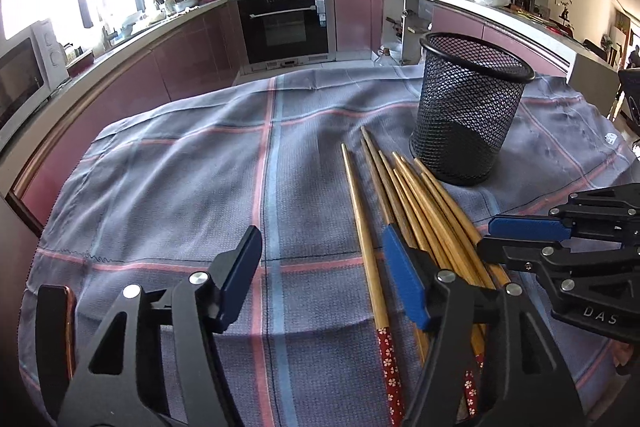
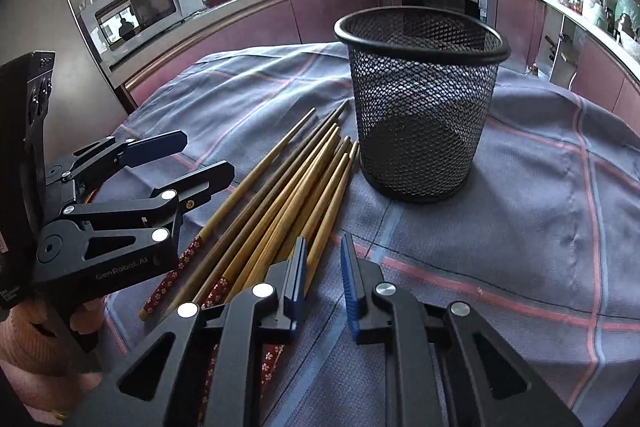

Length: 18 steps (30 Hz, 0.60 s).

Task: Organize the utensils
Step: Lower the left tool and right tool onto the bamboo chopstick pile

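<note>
In the left wrist view, the left gripper is hovering over the grey plaid cloth with its jaws apart; 1 bamboo chopstick with a red floral handle is lying between the blue pads, untouched. The remaining bundle of bamboo chopsticks is lying just right of it, tips pointing toward the empty black wire-mesh cup standing upright nearby. In the right wrist view, the right gripper is sitting at the bundle's right edge, jaws narrowly apart with only cloth visible between them. The left gripper is showing at left, held by a hand.
</note>
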### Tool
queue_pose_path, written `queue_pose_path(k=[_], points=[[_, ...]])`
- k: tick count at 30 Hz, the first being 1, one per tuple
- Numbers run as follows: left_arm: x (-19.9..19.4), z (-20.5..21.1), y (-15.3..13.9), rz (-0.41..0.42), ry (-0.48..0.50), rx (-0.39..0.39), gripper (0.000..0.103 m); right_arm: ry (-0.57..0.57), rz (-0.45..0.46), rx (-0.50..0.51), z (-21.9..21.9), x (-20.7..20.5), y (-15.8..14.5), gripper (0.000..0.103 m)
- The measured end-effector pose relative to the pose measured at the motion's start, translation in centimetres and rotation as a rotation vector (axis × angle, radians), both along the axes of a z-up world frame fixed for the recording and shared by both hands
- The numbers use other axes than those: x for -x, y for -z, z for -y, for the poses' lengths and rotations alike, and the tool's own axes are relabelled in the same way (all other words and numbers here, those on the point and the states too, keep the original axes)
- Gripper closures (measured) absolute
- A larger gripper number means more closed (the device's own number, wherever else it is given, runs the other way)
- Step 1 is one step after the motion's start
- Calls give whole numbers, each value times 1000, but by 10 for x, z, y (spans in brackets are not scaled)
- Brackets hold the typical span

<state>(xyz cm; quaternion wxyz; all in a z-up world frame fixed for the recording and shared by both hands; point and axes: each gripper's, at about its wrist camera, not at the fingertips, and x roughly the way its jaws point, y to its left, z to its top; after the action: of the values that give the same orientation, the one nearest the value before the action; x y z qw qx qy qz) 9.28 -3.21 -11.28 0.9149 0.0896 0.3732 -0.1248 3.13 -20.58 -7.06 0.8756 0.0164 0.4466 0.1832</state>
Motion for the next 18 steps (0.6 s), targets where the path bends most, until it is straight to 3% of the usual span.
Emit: queue_pose_path(k=[8, 14, 18], points=[[-17, 9, 8, -57, 41, -5, 46, 7, -30, 24, -5, -14, 1, 88], [-40, 12, 19, -130, 46, 10, 58, 8, -35, 30, -7, -25, 2, 88], [-47, 12, 19, -140, 51, 15, 72, 7, -41, 25, -3, -28, 1, 94]])
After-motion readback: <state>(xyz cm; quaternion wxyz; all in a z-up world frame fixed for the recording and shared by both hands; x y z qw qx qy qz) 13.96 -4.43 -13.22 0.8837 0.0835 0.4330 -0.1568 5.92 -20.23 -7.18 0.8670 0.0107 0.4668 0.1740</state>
